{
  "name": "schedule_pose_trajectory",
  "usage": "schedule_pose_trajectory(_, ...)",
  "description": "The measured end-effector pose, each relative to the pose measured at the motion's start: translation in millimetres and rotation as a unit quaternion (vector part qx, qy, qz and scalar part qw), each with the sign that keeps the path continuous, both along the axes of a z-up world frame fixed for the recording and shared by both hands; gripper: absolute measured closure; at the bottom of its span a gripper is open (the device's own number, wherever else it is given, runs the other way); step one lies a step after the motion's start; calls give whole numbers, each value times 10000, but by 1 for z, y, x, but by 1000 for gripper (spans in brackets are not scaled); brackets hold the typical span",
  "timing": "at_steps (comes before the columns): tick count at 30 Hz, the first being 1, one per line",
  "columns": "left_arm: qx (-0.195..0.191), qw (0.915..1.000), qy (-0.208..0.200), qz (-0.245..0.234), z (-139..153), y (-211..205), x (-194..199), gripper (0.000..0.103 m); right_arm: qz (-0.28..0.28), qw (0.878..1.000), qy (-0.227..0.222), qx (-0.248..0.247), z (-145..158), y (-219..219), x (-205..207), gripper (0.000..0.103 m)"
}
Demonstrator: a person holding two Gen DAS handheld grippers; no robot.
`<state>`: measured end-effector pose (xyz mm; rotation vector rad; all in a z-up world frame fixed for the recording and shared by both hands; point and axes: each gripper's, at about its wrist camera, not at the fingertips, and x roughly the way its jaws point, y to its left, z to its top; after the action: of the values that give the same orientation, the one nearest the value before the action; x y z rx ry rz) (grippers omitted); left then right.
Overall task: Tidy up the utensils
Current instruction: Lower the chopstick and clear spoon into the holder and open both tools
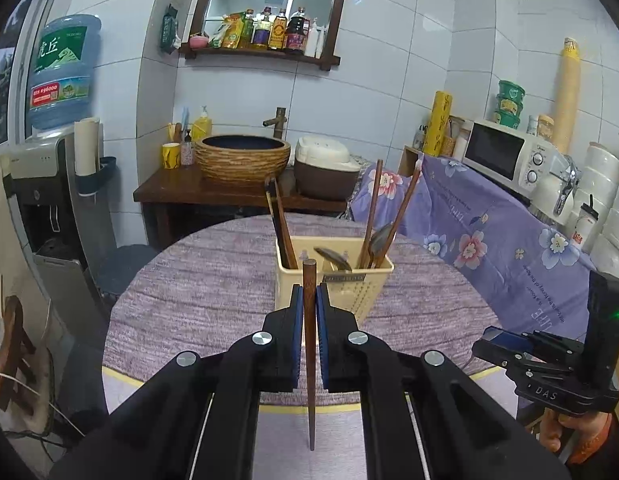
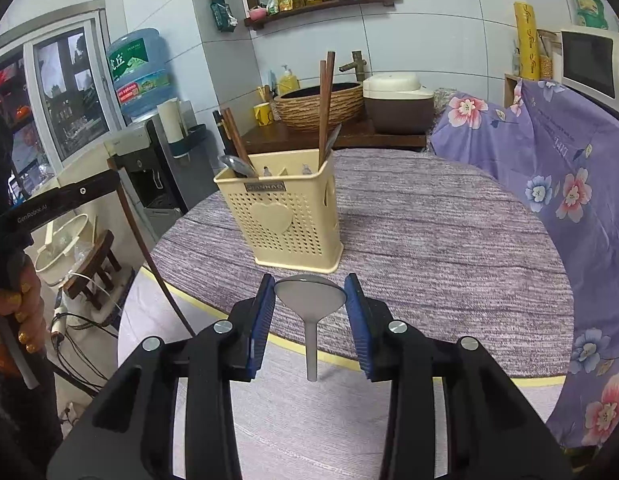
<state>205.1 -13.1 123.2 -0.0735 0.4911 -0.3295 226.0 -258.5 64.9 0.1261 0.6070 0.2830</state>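
Upright, chopstick (image 1: 309, 332) clamped in left claw (image 1: 308, 300), holder (image 1: 349, 284) beyond

Dark wooden chopstick (image 1: 309, 344): upright, thick end up, thin tip down, pinched between blue pads, raised above tabletop, near side of holder.
Metal spoon (image 2: 311, 294): bowl wedged between blue pads, handle hanging down, raised clear of tabletop.
Cream plastic holder (image 2: 285, 220): perforated, heart on front, standing upright on tabletop; compartments hold brown chopsticks (image 2: 324, 108) leaning out, plus metal spoons (image 2: 237, 166).
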Motion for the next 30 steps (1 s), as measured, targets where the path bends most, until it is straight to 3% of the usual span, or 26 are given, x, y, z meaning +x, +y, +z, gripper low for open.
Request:
schedule_pose_trajectory(6,-182,9994,-280,-66,51,8,18,95,194,9987,-443,-145,51,10,24,66)
schedule_pose_trajectory(13,-372,9934,-1025,353,132,11,46,95,138,9915,-1281,-202,137,28,65,66)
schedule_pose_trajectory(16,-365,9891,-1306,581,143,6,59,95,55,9892,-1448,-213,155,39,87,66)
schedule_pose_trajectory(22,-339,9897,-1201,696,110,-8,94,95,-65,9902,-1326,-430,125,65,122,66)
schedule_pose_trajectory(30,-355,9964,-489,594,41,-12,119,95,-202,9942,-846,-627,51,74,142,66)
